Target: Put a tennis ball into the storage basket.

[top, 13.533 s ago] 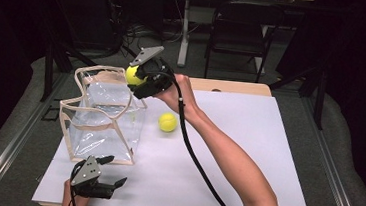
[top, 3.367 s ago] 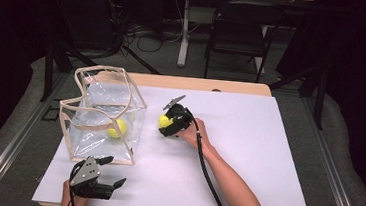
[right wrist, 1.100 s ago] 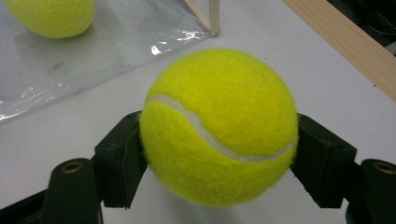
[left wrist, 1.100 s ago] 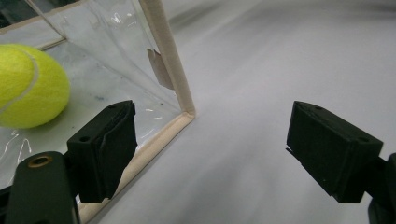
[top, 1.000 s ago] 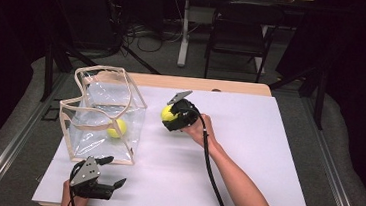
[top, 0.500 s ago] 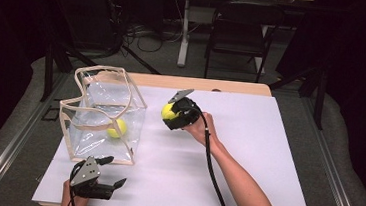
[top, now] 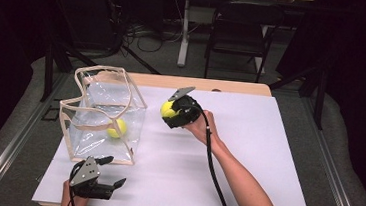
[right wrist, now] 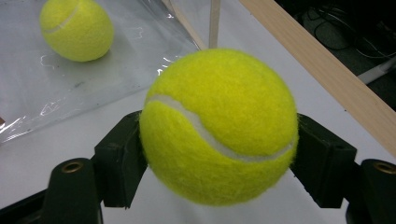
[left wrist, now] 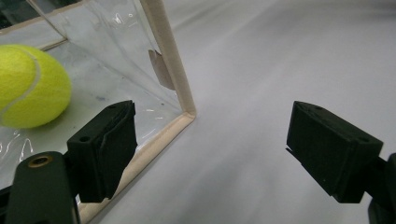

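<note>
My right gripper [top: 170, 111] is shut on a yellow tennis ball [top: 168, 110] and holds it above the white table, just right of the clear bag. In the right gripper view both black jaws press on the sides of that tennis ball [right wrist: 218, 127]. A second tennis ball [top: 117, 128] lies inside the clear plastic bag with beige trim [top: 133, 89]; the same ball [right wrist: 76, 29] shows through the plastic, and so does the ball [left wrist: 29, 86] in the left gripper view. My left gripper [top: 111, 171] rests open near the table's front left edge, below the bag, with nothing between its jaws.
The white tabletop [top: 247, 154] stretches out to the right of the bag. A wooden strip [top: 212, 85] borders its far edge. Chairs, a table leg and cables stand on the dark floor behind. The right gripper's cable [top: 214, 176] trails along the forearm.
The right gripper, with the ball in it, has barely shifted over the last second. The left gripper has stayed in place.
</note>
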Tool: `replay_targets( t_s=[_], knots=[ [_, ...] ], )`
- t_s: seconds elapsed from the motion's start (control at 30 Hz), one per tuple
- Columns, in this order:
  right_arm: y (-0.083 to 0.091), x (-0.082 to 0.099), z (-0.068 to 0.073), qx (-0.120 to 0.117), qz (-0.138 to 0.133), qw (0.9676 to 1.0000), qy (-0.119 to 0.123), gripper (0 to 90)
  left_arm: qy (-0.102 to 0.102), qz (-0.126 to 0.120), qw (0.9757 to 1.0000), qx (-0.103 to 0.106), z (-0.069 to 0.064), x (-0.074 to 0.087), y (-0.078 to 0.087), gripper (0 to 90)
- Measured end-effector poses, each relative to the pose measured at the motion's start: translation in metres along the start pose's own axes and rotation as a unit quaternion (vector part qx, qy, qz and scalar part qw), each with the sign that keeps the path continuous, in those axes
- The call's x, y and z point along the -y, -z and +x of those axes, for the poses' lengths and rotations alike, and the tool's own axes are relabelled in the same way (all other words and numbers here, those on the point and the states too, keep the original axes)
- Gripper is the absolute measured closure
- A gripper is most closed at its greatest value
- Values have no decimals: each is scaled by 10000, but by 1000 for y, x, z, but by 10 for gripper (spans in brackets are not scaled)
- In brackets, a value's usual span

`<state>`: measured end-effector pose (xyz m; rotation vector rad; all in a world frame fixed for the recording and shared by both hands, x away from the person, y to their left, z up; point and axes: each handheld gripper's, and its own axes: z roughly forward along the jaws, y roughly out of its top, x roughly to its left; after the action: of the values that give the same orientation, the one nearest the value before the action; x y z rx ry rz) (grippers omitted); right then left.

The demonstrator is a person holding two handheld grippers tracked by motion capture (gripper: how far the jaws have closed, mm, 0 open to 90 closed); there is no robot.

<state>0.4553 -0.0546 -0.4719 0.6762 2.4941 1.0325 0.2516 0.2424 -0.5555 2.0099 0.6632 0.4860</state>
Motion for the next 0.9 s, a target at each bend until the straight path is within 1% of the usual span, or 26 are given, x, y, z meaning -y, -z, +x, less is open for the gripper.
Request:
replay_targets(
  t_s=[0.13, 0.2, 0.43, 0.5, 0.67, 0.9],
  knots=[
    [3, -2, 0, -6, -15, 10000, 24, 259, -3, 7, 10000, 9, 0, 0, 0, 159],
    [5, -3, -1, -75, -39, 10000, -35, 259, 0, 1, 10000, 5, 0, 0, 0, 159],
    [11, -7, -3, -25, -80, 10000, 14, 259, -23, 27, 10000, 16, 0, 0, 0, 159],
    [13, -8, -5, -28, -129, 9999, -10, 259, -26, 37, 10000, 16, 0, 0, 0, 159],
    [16, -10, -5, 5, -108, 9999, 32, 259, -11, 17, 10000, 15, 0, 0, 0, 159],
    [22, -16, -6, 39, -156, 9999, 51, 259, 1, 13, 10000, 14, 0, 0, 0, 159]
  ],
)
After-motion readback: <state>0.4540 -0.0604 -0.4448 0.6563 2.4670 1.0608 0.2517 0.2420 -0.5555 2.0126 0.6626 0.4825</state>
